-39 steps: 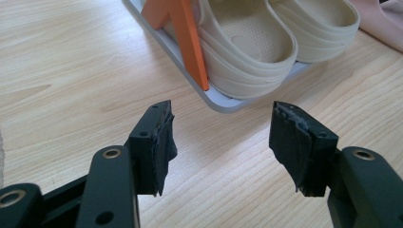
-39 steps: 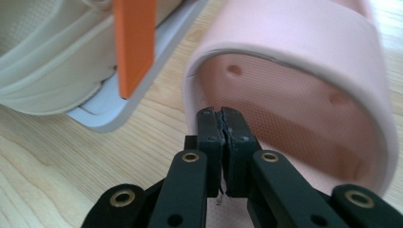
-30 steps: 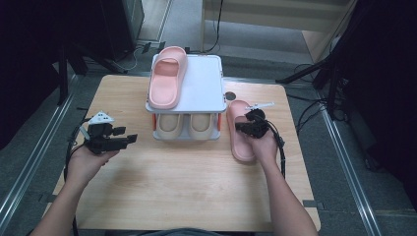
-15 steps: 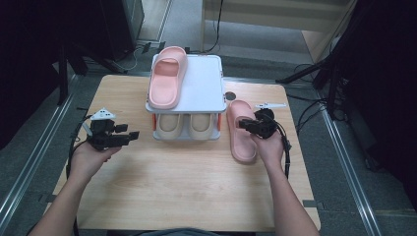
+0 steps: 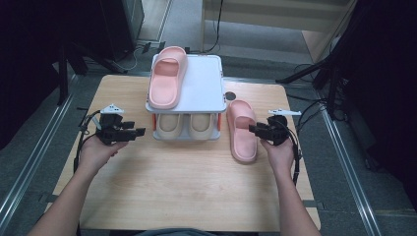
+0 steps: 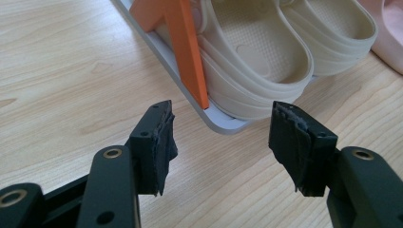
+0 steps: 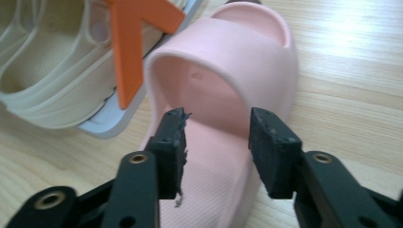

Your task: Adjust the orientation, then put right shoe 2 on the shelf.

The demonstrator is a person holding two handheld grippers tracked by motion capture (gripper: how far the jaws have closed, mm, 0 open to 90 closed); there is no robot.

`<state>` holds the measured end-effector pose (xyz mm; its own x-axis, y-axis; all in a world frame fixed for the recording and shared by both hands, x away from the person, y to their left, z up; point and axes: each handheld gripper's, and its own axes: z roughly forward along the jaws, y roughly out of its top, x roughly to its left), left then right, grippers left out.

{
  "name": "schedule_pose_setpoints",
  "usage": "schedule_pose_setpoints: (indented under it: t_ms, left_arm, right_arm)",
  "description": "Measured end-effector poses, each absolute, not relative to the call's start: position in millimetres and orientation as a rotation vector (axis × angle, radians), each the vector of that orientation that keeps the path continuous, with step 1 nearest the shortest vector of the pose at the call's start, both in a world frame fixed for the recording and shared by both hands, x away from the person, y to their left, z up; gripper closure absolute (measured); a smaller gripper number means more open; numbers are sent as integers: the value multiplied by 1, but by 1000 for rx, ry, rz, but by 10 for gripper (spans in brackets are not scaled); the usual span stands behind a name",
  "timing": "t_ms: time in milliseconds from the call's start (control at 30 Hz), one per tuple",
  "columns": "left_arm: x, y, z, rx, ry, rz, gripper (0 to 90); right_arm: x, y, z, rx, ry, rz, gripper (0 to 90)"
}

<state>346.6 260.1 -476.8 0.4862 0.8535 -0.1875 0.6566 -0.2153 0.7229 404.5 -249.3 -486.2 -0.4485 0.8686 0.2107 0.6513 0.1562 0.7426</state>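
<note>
Meanwhile, the right gripper [image 5: 254,130] hovered at the outer edge of the pink slipper on the table [image 5: 241,129], which lay flat on the wooden table [image 5: 187,187] just right of the two-tier shoe rack [image 5: 204,93]; its jaws had just been opening and stood parted above the slipper's footbed, the pads touching nothing. The left gripper [image 5: 138,132] was held near the rack's left front corner with its jaws spread wide and empty, pointing toward the pair of beige slippers [image 5: 187,125] on the lower shelf. A second pink slipper [image 5: 168,76] rested on the rack's top shelf.
</note>
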Motion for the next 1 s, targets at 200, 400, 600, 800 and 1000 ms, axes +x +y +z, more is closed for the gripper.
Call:
schedule_pose_setpoints:
  t_ms: [200,400,600,800,1000]
  left_arm:
    - [347,263,-478,1963,1259,315,411]
    - [347,262,-479,1968,1262,306,411]
    - [346,260,-481,1979,1262,307,411]
    - [340,261,-481,1982,1260,317,411]
    - [334,266,-482,1971,1275,325,410]
  right_arm:
    - [411,-255,-495,1501,2149,1144,509]
    - [414,-259,-501,1502,2111,1121,529]
    - [418,-260,-507,1516,2120,1103,533]
    - [426,-253,-511,1513,2145,1081,537]
    - [433,-246,-513,1515,2153,1061,544]
